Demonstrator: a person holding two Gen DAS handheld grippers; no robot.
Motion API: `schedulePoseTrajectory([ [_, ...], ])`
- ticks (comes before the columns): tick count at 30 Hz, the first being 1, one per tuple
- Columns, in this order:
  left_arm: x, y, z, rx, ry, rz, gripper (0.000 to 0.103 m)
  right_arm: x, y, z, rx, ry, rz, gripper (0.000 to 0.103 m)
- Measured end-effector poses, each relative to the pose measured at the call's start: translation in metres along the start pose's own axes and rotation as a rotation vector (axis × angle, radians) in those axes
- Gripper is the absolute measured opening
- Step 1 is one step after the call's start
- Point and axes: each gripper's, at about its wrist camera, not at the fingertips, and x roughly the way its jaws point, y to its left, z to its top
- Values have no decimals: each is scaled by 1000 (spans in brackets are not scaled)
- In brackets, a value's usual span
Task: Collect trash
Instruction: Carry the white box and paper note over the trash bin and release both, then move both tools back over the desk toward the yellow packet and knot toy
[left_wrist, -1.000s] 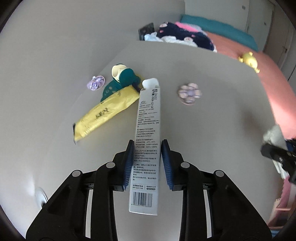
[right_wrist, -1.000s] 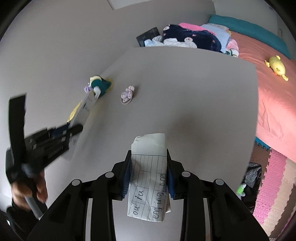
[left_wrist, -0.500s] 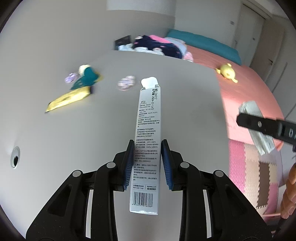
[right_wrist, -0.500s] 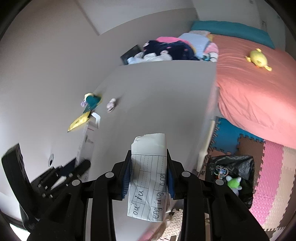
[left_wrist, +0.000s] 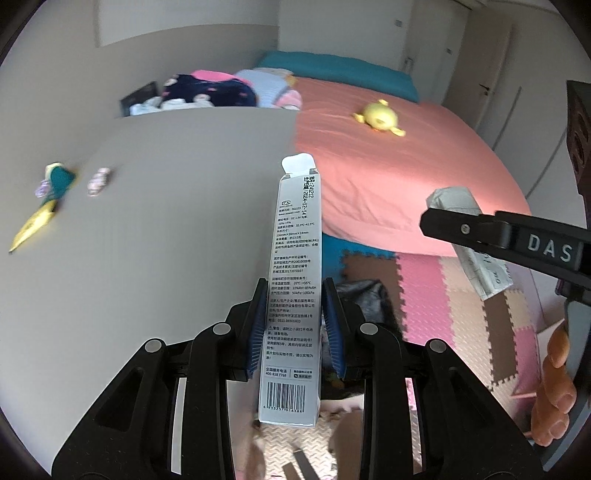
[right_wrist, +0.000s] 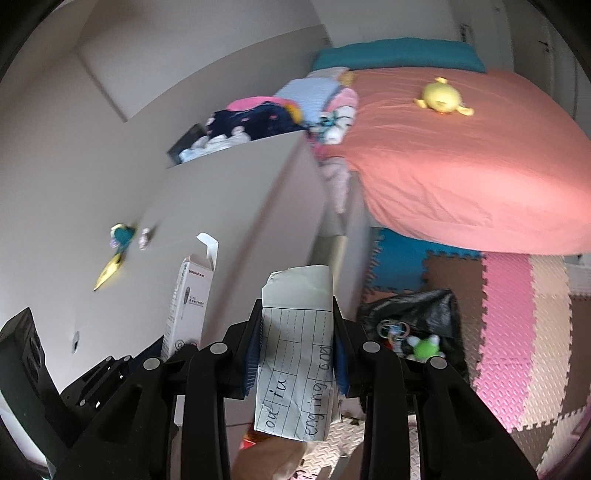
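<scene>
Far left, on the grey table (left_wrist: 155, 221): a yellow packet (left_wrist: 31, 227), a teal toy (left_wrist: 59, 177) and a small lilac clip (left_wrist: 98, 181) lie well apart from both tongs — blurred, not picked up.

Left gripper (left_wrist: 293, 325): blue pads pressed onto the long sides of a narrow white carton (left_wrist: 295, 280), top flap open, label facing the camera. The grip sits low on the carton, so most of its length sticks out ahead — probably so it can be dropped end-first.

Right gripper (right_wrist: 297, 350): jaws pinching a folded sheet of lined paper (right_wrist: 295, 354) by its edges, handwriting visible.

Right of the table edge, on the foam floor mat (right_wrist: 517, 332) beside the bed (right_wrist: 461, 166): a black trash bag (right_wrist: 417, 314), mouth open, some items already inside. Both pieces are held over the floor side, near the bag — judged: carrying to drop, release not yet done.
</scene>
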Motion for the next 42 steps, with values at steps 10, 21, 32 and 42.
schedulePoseTrajectory([
  [10, 45, -65, -9, 49, 73, -55, 29, 4, -66, -6, 65, 13, -86, 34],
  [21, 79, -96, -24, 47, 144, -83, 33, 28, -100, -3, 87, 71, -168, 45],
  [32, 80, -91, -29, 30, 114, 38, 97, 24, -117, -3, 131, 23, -326, 94],
  [42, 70, -84, -25, 18, 98, 15, 97, 22, -105, -1, 118, 22, -299, 94],
])
